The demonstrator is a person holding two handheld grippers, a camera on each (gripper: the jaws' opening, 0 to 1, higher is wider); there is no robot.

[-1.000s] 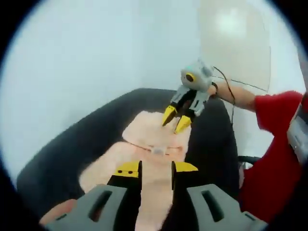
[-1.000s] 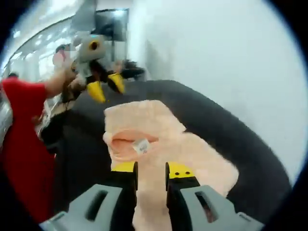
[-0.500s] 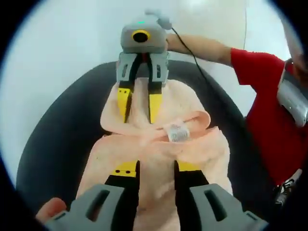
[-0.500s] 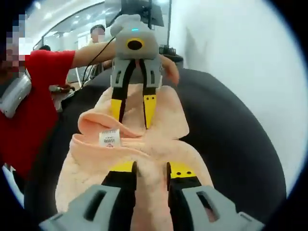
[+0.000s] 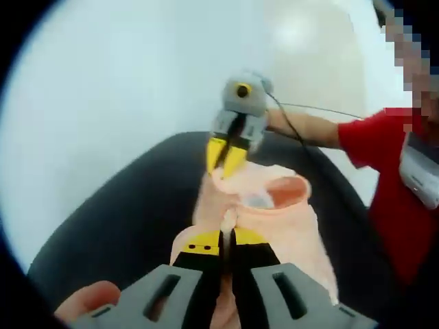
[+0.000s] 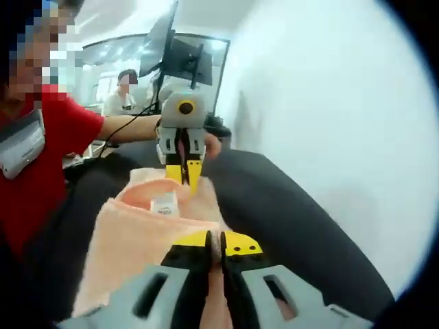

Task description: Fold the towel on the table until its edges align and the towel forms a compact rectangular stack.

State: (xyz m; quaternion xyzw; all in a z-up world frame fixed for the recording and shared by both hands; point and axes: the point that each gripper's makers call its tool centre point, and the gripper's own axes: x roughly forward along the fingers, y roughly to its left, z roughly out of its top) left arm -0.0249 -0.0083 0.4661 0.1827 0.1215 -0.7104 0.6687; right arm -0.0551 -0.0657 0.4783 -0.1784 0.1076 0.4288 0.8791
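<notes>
A peach towel [image 5: 278,216] is lifted off the round black table [image 5: 123,219], bunched into a hanging fold. A white label [image 6: 163,203] shows on it. In the left gripper view my left gripper [image 5: 227,236] is shut on the towel's near edge. Opposite it, my right gripper [image 5: 225,163] pinches the far edge. In the right gripper view the towel [image 6: 137,236] runs from my right gripper [image 6: 217,241], shut on one edge, to the left gripper [image 6: 186,178], shut on the other edge. Both pairs of yellow jaws are pressed together on cloth.
The black table [image 6: 288,205] stands against a white wall [image 6: 322,89]. A person in a red sleeve [image 5: 384,144] holds the grippers. Monitors [image 6: 182,58] and another seated person [image 6: 123,89] are in the background.
Both grippers, open over the towel half a second ago, have shut on its edges. The towel has risen off the table between them.
</notes>
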